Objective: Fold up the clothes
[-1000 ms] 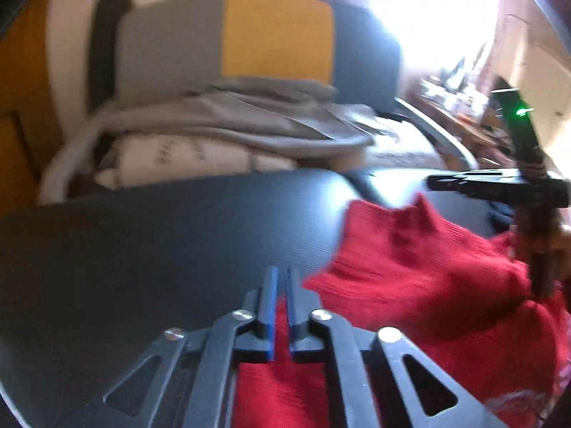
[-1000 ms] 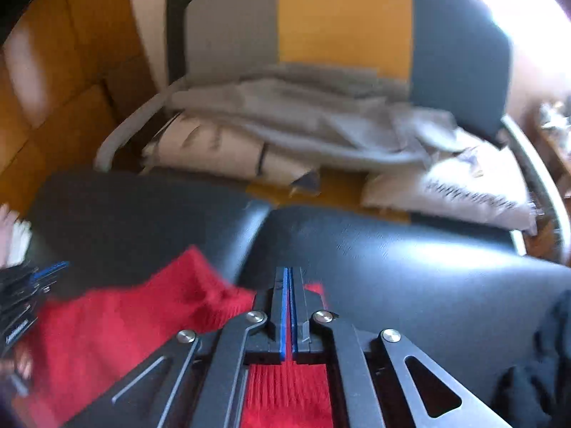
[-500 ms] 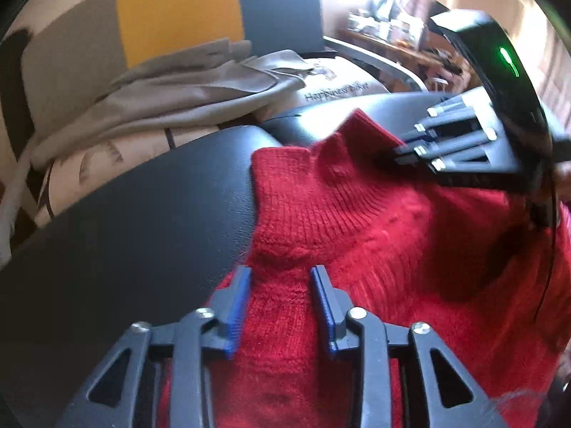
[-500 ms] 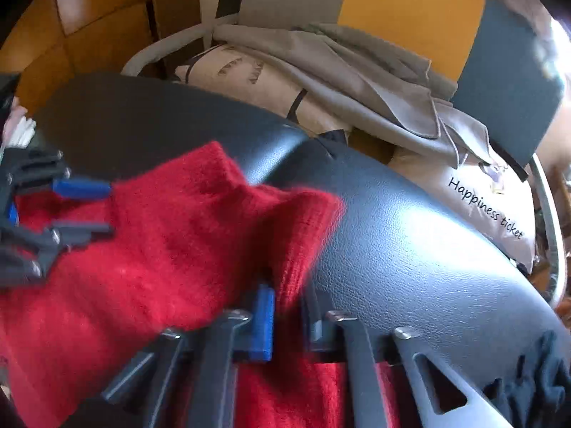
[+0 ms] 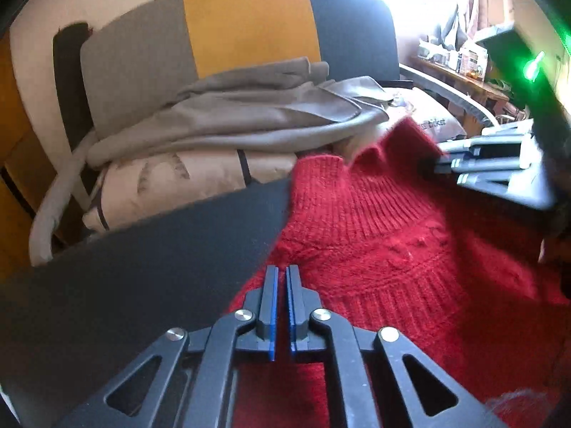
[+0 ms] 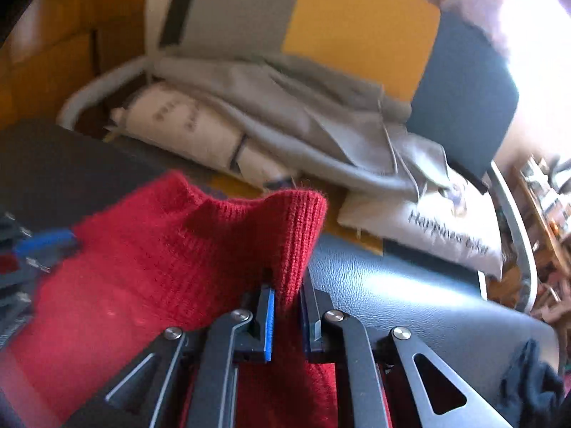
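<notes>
Right gripper (image 6: 285, 296) jaws clamped on red sweater (image 6: 150, 260) collar.

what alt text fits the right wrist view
The right claw pinches a raised fold of a red sweater over a black padded surface. Behind, grey clothes and printed pillows fill a chair.

Red sweater (image 6: 150, 267) lower part cut off; left claw (image 6: 46, 242) blurred.

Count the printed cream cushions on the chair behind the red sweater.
2. One cushion lies on the chair's left under the grey garment; the other, lettered, sits at the right by the armrest. More may be hidden beneath the grey garment.
</notes>
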The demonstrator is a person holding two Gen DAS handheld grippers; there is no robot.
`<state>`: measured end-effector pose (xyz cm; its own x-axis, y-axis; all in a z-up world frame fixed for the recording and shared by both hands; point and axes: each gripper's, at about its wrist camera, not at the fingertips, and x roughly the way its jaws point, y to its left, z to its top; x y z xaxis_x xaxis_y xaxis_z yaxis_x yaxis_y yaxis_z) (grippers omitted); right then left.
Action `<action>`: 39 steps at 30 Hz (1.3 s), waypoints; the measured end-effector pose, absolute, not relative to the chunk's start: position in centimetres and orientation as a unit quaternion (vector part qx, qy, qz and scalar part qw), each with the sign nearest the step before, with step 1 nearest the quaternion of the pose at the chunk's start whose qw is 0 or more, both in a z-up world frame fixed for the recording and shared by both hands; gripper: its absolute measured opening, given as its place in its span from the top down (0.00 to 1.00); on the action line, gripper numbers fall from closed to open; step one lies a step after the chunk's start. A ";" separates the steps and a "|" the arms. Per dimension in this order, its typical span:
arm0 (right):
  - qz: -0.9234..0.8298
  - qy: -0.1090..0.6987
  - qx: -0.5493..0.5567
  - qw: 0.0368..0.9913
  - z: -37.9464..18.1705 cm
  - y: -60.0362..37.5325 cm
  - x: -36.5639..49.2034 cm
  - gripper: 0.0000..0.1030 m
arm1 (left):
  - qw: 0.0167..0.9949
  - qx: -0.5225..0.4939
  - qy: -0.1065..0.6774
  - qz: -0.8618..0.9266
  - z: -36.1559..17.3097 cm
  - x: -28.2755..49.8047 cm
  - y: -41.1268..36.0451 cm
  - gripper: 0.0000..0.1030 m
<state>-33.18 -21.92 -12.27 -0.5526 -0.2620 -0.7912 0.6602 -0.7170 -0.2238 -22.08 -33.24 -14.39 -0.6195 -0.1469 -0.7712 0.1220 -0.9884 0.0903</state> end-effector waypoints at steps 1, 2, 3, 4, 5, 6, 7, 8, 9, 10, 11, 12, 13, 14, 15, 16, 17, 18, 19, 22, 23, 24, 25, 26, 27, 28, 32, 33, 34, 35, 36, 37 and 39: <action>-0.846 0.260 0.380 0.270 -12.5 -21.9 -33.1 0.87 | 0.075 0.430 -0.015 -0.899 -14.3 -22.1 -33.3 0.93; -0.847 0.263 0.377 0.267 -12.5 -21.9 -32.9 0.84 | 0.077 0.432 -0.012 -0.898 -14.1 -22.0 -33.3 0.92; -0.847 0.266 0.377 0.263 -12.4 -21.8 -32.8 0.83 | 0.078 0.436 -0.006 -0.896 -13.9 -21.8 -33.3 0.92; -0.846 0.265 0.379 0.264 -12.2 -21.6 -32.7 0.80 | 0.079 0.440 -0.001 -0.894 -13.7 -21.5 -33.3 0.92; -0.845 0.260 0.382 0.270 -11.8 -21.4 -32.7 0.79 | 0.080 0.439 0.003 -0.895 -13.2 -21.0 -33.1 0.92; -0.845 0.255 0.382 0.274 -11.4 -21.1 -32.5 0.79 | 0.081 0.435 0.005 -0.897 -12.6 -20.4 -32.9 0.92; -0.846 0.250 0.381 0.278 -10.8 -20.7 -32.1 0.79 | 0.082 0.432 0.007 -0.898 -12.0 -19.7 -32.8 0.92; -0.848 0.245 0.377 0.283 -10.1 -20.3 -31.5 0.77 | 0.082 0.428 0.010 -0.900 -11.5 -19.0 -32.6 0.92; -0.850 0.238 0.371 0.289 -9.3 -19.7 -30.6 0.76 | 0.081 0.424 0.017 -0.902 -10.8 -18.0 -32.5 0.92; -0.852 0.230 0.365 0.295 -8.5 -19.2 -29.7 0.76 | 0.080 0.421 0.024 -0.903 -10.3 -17.1 -32.4 0.92; -0.855 0.223 0.359 0.302 -7.6 -18.6 -28.8 0.76 | 0.081 0.418 0.029 -0.904 -9.8 -16.2 -32.2 0.92; -0.857 0.216 0.353 0.308 -6.8 -18.0 -27.9 0.75 | 0.082 0.415 0.032 -0.905 -9.4 -15.1 -31.9 0.92; -0.858 0.209 0.349 0.314 -6.2 -17.6 -26.9 0.71 | 0.084 0.413 0.035 -0.906 -8.9 -14.0 -31.6 0.92; -0.857 0.201 0.349 0.321 -5.8 -17.2 -25.7 0.66 | 0.086 0.410 0.038 -0.907 -8.5 -12.9 -31.3 0.92; -0.855 0.192 0.349 0.332 -5.4 -16.6 -23.9 0.63 | 0.087 0.407 0.041 -0.908 -8.1 -11.8 -30.9 0.92; -0.853 0.186 0.349 0.341 -5.2 -16.0 -22.1 0.60 | 0.090 0.406 0.043 -0.909 -7.7 -10.9 -30.7 0.91; -0.851 0.183 0.349 0.348 -5.1 -15.5 -20.5 0.57 | 0.092 0.406 0.043 -0.908 -7.5 -9.9 -30.4 0.90; -0.848 0.178 0.350 0.356 -5.2 -14.8 -18.7 0.56 | 0.095 0.406 0.044 -0.908 -7.3 -9.0 -30.2 0.84; -0.843 0.171 0.357 0.364 -5.4 -14.0 -16.8 0.54 | 0.099 0.408 0.044 -0.907 -7.2 -7.9 -29.9 0.83; -0.830 0.146 0.379 0.383 -6.5 -11.9 -12.5 0.48 | 0.112 0.417 0.042 -0.901 -7.3 -4.2 -29.3 0.83; -0.826 0.140 0.386 0.386 -7.1 -11.2 -10.9 0.47 | 0.118 0.420 0.039 -0.899 -7.4 -3.1 -29.3 0.82; -0.822 0.135 0.394 0.389 -7.7 -10.6 -9.5 0.47 | 0.121 0.422 0.044 -0.897 -7.5 -1.6 -29.4 0.82; -0.818 0.131 0.400 0.391 -8.3 -10.1 -8.1 0.46 | 0.122 0.424 0.053 -0.896 -7.7 0.2 -29.5 0.82; -0.816 0.131 0.405 0.390 -9.0 -9.6 -6.9 0.45 | 0.124 0.426 0.063 -0.894 -7.8 1.9 -29.7 0.81; -0.815 0.132 0.408 0.389 -9.7 -9.2 -5.9 0.44 | 0.128 0.427 0.073 -0.892 -7.9 3.4 -30.0 0.78; -0.814 0.134 0.411 0.388 -10.4 -8.8 -4.8 0.41 | 0.137 0.430 0.086 -0.888 -8.1 5.4 -30.5 0.77; -0.811 0.139 0.421 0.382 -12.7 -8.2 -2.9 0.38 | 0.160 0.441 0.124 -0.875 -9.3 12.2 -31.6 0.73; -0.812 0.142 0.418 0.382 -13.0 -8.2 -2.7 0.37 | 0.160 0.444 0.126 -0.873 -9.6 13.4 -31.4 0.73; -0.813 0.144 0.415 0.382 -13.2 -8.2 -2.5 0.34 | 0.159 0.448 0.128 -0.871 -10.0 14.6 -31.2 0.71; -0.814 0.147 0.412 0.382 -13.5 -8.2 -2.3 0.29 | 0.162 0.448 0.116 -0.872 -10.2 15.5 -30.7 0.70; -0.815 0.149 0.409 0.382 -13.8 -8.2 -2.0 0.26 | 0.164 0.447 0.098 -0.874 -10.2 15.9 -30.1 0.66; -0.816 0.152 0.405 0.382 -14.0 -8.2 -1.8 0.21 | 0.158 0.446 0.076 -0.878 -10.3 15.9 -29.3 0.63; -0.817 0.157 0.402 0.382 -14.3 -8.4 -1.7 0.17 | 0.139 0.447 0.009 -0.884 -10.6 15.4 -27.4 0.61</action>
<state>-1.66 -8.40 -14.31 -0.3851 -0.4982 -0.7768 0.7508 -0.6587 0.0502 15.36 -27.38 -10.61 -0.5625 -0.2374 -0.7920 0.2533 -0.9613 0.1083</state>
